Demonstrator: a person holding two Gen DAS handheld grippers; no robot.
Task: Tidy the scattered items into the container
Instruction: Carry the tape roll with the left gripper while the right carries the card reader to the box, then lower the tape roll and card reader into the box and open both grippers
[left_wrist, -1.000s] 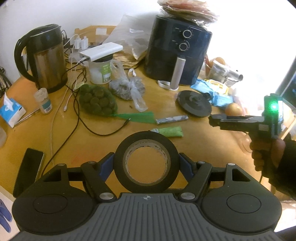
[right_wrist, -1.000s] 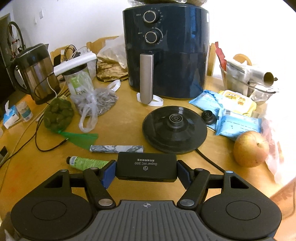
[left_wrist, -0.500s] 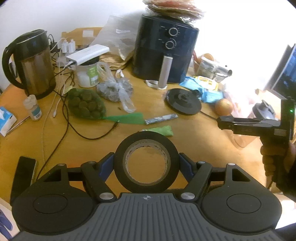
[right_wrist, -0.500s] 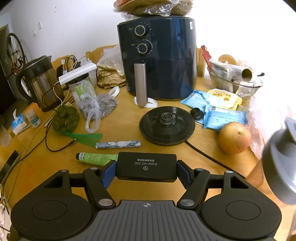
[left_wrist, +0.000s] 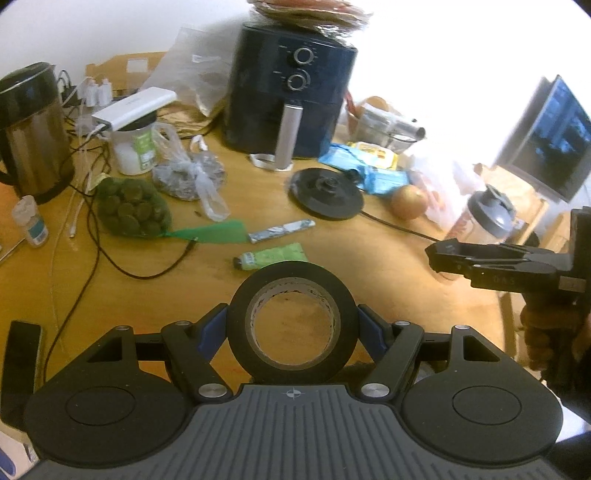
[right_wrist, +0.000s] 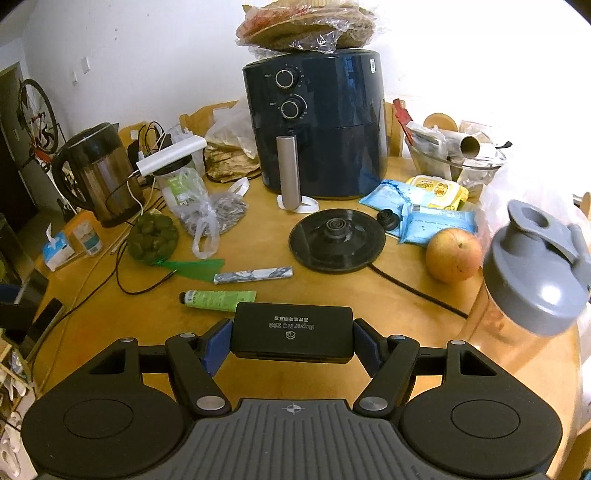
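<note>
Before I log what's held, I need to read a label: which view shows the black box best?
The right wrist view: the black box sits clamped in the right tool, with its white printed label facing the camera. The left wrist view shows it only edge-on, as a thin dark shape in that tool.

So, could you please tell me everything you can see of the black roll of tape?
The black roll of tape is a glossy ring with a pale cardboard-looking core, through which the wooden table shows. It stands on edge, its open face toward the camera, clamped at both sides between the blue pads of the left gripper. Nothing else visibly touches it.
</note>
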